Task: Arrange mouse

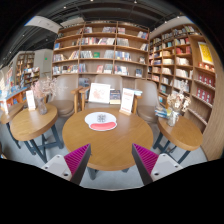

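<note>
A round wooden table (110, 145) stands ahead of my gripper. On it lies a round white mat (100, 120) with a red shape on top; a small pale object sits on the mat, likely the mouse (102, 125), too small to tell for sure. My gripper (111, 160) is open and empty, its magenta pads (76, 157) spread wide at the near edge of the table, well short of the mat.
An open booklet stand (100, 93) and a card (127, 100) stand at the table's far side. Other round tables sit left (32, 120) and right (185, 130), the right one with flowers (178, 102). Bookshelves (100, 55) line the back walls. Chairs stand behind the table.
</note>
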Demonstrator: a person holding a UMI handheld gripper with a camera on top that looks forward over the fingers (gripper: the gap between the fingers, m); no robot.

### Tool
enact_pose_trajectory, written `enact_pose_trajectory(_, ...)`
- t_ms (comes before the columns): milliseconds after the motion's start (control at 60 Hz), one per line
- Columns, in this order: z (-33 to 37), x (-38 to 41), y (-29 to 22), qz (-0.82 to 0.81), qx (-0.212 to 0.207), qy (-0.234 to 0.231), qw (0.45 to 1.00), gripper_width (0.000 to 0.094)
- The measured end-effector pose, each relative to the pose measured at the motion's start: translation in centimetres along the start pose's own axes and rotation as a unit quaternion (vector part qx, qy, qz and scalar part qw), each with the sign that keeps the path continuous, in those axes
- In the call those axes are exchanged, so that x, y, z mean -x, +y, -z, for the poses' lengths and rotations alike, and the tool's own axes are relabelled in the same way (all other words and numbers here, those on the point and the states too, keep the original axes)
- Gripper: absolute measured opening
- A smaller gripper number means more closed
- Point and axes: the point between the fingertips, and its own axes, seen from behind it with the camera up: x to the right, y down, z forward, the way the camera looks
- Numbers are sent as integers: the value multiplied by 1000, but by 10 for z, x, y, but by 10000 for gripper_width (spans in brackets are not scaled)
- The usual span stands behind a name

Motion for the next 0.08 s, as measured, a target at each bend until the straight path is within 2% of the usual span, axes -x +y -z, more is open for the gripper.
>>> enact_pose_trajectory(83,-1,-5,-4,-8,-4,8,1000,854)
